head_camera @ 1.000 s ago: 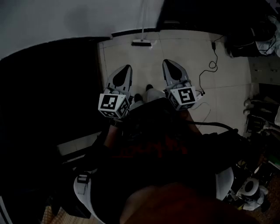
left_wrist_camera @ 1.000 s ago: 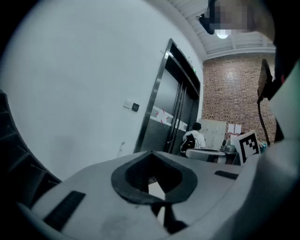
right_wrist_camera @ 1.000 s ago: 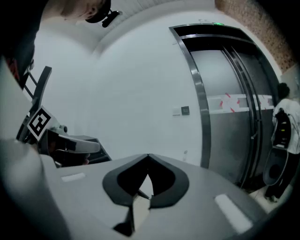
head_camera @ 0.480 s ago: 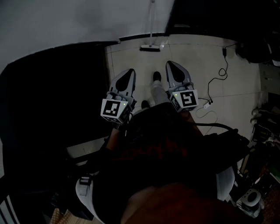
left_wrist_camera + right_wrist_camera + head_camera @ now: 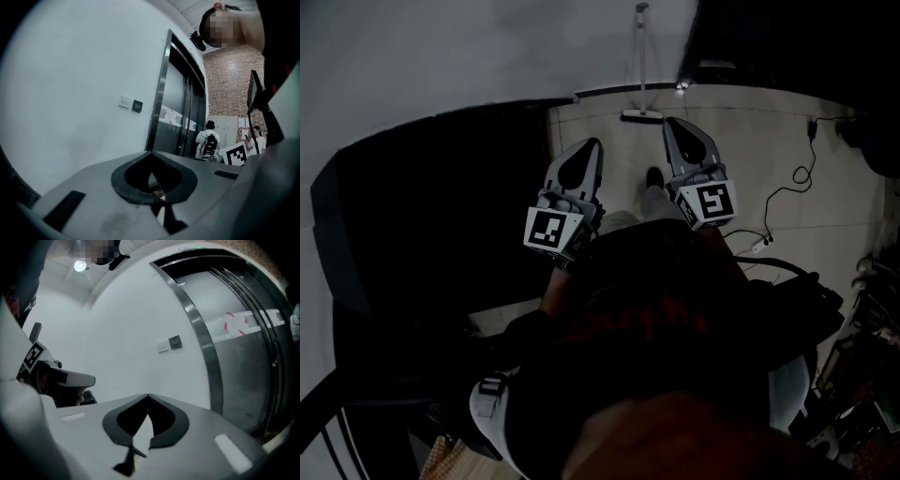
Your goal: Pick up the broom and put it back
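Both tongs are sitting pinched shut with nothing in them. In its own view the left gripper has its tips meeting, and it's the same for the right gripper. From the head view they're both sticking out level in front of the person, left gripper and right gripper side by side, with a shoe poking out between them.

The broom is standing against the white wall just ahead of the gripper tips, untouched. Its head is resting down on the tile floor and its handle is running straight up the wall, so the long axis is upright and the head's wide side is lying along the baseboard. The right gripper's tip is sitting just beside one end of the head.

A lot is hard to make out. The whole left side is showing up as a black mass, and the person's dark clothes are covering the bottom. Neither gripper view is clearly showing the broom, just wall and elevator doors. A cable is trailing across the floor off to the right.
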Available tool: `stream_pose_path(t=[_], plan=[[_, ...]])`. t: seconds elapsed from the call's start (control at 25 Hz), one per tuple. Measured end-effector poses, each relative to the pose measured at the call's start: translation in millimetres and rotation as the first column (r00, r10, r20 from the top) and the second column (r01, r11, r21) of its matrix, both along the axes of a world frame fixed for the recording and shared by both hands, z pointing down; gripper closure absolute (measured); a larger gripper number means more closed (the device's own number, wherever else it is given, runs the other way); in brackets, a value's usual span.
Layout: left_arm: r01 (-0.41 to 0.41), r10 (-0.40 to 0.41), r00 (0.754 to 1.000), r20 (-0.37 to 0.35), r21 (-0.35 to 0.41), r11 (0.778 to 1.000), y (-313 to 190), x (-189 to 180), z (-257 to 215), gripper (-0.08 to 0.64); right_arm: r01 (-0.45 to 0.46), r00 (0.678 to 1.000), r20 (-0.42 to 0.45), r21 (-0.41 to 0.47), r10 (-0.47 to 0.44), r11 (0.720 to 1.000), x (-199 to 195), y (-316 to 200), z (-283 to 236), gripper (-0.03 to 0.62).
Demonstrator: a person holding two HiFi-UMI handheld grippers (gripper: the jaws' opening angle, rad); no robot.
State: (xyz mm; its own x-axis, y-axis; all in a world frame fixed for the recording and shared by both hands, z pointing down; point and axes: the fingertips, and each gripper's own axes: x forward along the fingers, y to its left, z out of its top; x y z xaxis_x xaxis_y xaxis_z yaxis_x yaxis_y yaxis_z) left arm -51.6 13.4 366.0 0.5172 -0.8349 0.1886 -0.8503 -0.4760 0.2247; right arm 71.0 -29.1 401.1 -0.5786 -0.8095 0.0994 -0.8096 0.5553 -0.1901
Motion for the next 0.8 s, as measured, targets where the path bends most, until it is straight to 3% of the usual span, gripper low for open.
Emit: stream_pose_path(t=[0.12,0.4,0.6,0.8], plan=[[0.000,0.000,1.000,0.011,-0.036,0.999,-22.9,6.6,6.6,0.555,0.004,1.000,0.011,-0.015,-0.004,1.000,3.4,-27.9,4.4,0.591],[-0.001,0.004,1.000,0.027,-0.107,0.994,-64.5,1.5,38.1,0.555,0.010,0.999,0.039,-0.156,-0.004,0.988,4.6,-77.1,55.0,0.589],[0.028,-0.026,0.999,0.021,-0.138,0.990,-88.3,-14.6,55.3,0.555,0.010,0.999,-0.033,-0.201,-0.017,0.980,-7.1,-110.0,88.0,0.523],[0.076,-0.072,0.997,0.029,-0.187,0.979,-98.7,-33.1,77.8,0.555,0.026,0.998,-0.053,-0.293,-0.043,0.956,-21.1,-150.3,168.3,0.460]])
